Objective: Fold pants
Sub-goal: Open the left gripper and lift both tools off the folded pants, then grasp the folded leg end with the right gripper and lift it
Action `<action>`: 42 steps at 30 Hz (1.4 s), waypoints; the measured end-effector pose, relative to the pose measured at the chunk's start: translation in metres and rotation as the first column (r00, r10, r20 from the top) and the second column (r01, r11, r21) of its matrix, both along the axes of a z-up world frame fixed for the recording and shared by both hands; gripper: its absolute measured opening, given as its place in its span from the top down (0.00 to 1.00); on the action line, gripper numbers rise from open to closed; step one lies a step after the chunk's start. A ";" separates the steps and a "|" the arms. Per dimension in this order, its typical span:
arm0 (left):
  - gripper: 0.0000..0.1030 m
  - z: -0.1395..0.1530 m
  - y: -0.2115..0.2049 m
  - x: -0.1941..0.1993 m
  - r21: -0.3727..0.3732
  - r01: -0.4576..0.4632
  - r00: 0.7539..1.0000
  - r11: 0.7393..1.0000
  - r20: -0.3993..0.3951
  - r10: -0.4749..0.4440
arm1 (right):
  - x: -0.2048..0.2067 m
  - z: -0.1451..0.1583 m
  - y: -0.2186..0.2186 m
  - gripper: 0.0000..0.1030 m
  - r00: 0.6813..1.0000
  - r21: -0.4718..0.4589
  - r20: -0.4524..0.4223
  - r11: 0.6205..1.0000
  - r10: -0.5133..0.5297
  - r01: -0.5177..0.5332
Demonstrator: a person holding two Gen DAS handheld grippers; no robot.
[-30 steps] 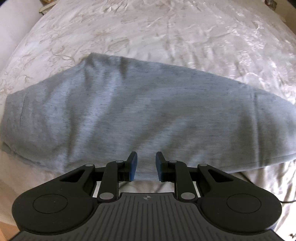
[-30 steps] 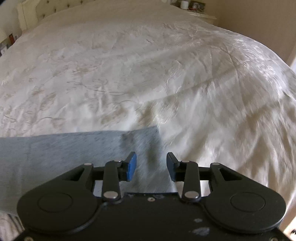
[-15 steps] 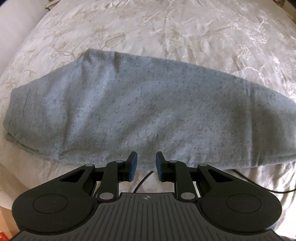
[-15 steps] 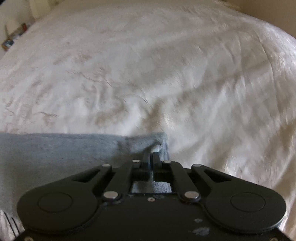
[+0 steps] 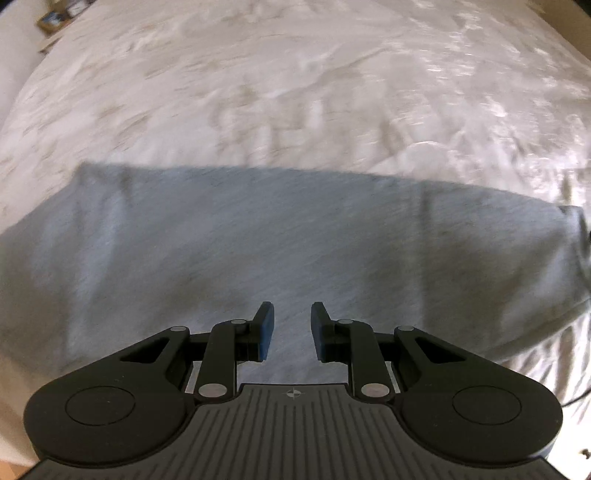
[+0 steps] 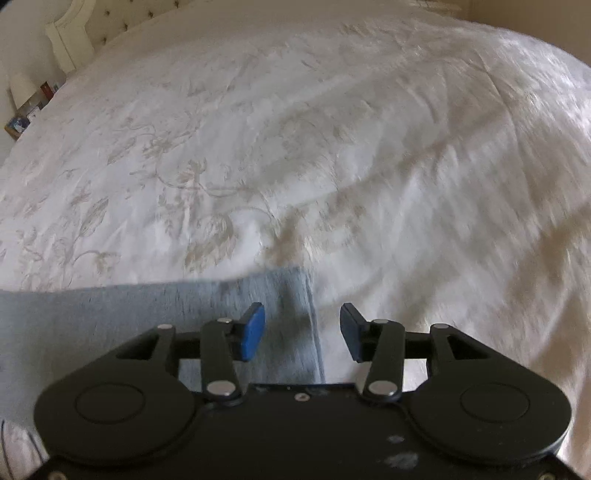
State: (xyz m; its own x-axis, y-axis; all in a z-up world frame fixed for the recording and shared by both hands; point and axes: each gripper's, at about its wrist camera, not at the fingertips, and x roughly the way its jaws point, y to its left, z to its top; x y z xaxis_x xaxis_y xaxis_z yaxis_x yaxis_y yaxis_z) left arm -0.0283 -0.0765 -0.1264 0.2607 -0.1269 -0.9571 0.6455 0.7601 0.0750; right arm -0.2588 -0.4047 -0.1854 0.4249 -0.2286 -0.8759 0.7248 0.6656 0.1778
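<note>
Grey folded pants [image 5: 295, 240] lie flat across the white bed cover [image 5: 295, 92]. My left gripper [image 5: 292, 328] hovers over the near middle of the cloth, its blue pads a narrow gap apart with nothing pinched. In the right wrist view the pants' right end [image 6: 291, 295] lies on the cover [image 6: 295, 147]. My right gripper [image 6: 302, 328] is above that end with its jaws opening. The cloth's edge runs under the gap and the pads do not press it.
An embroidered bed cover fills both views. A padded headboard [image 6: 70, 33] and small items on a bedside shelf [image 6: 26, 110] sit far left. A thin dark cable [image 5: 576, 398] lies by the pants' right end. A box [image 5: 55, 18] sits beyond the bed's far left corner.
The left gripper has moved from the pants' near edge to over the cloth. The right gripper shut on the pants' end, then opened; the end now lies flat.
</note>
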 end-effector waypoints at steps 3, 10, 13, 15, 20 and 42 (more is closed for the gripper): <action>0.79 -0.010 -0.029 0.001 -0.027 0.038 0.999 0.999 -0.020 -0.039 | -0.015 0.000 0.004 0.49 1.000 0.044 0.007 0.999 -0.003 0.003; 0.79 -0.050 -0.080 0.022 -0.001 0.037 0.999 0.999 -0.038 -0.037 | -0.028 -0.011 0.012 0.40 1.000 0.145 0.002 0.989 0.008 -0.008; 0.79 -0.062 -0.092 0.039 0.019 0.015 0.999 1.000 -0.050 -0.014 | -0.025 -0.016 0.013 0.40 0.999 0.159 -0.004 0.987 0.034 -0.033; 0.79 -0.063 -0.100 0.045 0.026 0.020 0.999 0.999 -0.044 -0.018 | -0.020 -0.025 0.010 0.40 0.998 0.193 0.001 0.980 0.058 -0.057; 0.79 -0.063 -0.112 0.054 0.032 0.042 0.999 0.999 -0.031 -0.041 | -0.013 -0.037 0.001 0.38 0.998 0.248 0.027 0.967 0.060 -0.065; 0.79 -0.062 -0.071 -0.013 0.043 0.174 0.983 0.984 -0.075 -0.170 | -0.010 0.040 0.010 0.89 0.976 0.262 0.217 0.963 -0.002 -0.056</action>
State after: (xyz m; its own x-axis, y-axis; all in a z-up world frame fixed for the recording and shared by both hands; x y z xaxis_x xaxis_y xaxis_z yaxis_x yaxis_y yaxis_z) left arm -0.0412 -0.1474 -0.1879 0.1707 -0.1162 -0.9785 0.7711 0.6339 0.0592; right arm -0.2692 -0.3951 -0.1450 0.6113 0.0135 -0.7913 0.6329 0.5920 0.4990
